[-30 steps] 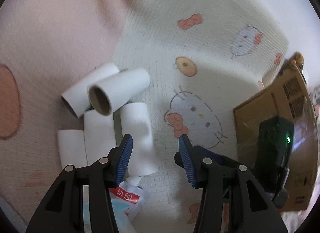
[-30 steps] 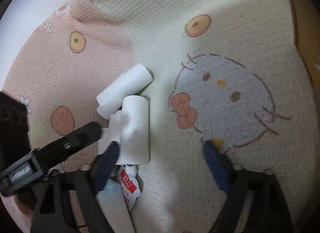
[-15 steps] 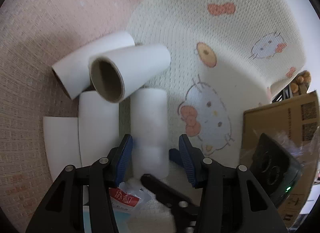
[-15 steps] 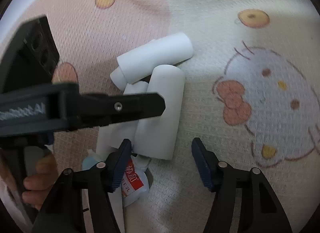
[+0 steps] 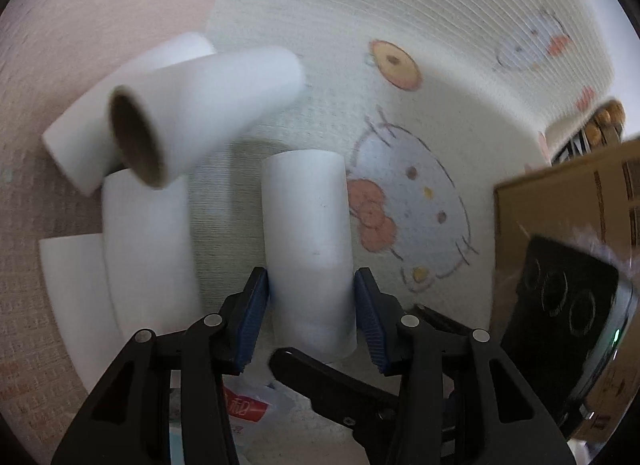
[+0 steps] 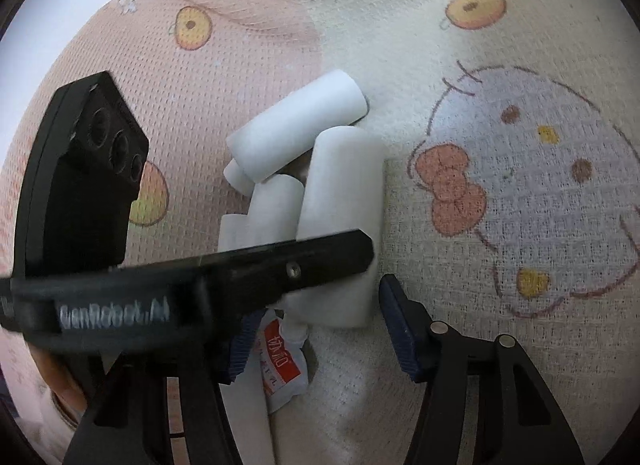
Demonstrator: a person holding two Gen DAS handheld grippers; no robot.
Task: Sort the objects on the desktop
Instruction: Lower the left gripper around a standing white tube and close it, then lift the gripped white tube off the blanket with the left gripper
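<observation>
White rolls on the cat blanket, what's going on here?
A person with two handheld grippers is sorting a pile of white rolls on the cartoon blanket. The left gripper has its fingers on either side of the nearest roll, touching or nearly so; it still lies on the blanket. The right gripper is open just behind it, holding nothing. A cardboard box sits to the right.

Black fingers, blue ribbed pads, silver screws.

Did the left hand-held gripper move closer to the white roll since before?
Yes. The left hand-held gripper moved forward over the blanket; the white roll, ahead of its fingers before, now sits between its blue pads.
</observation>
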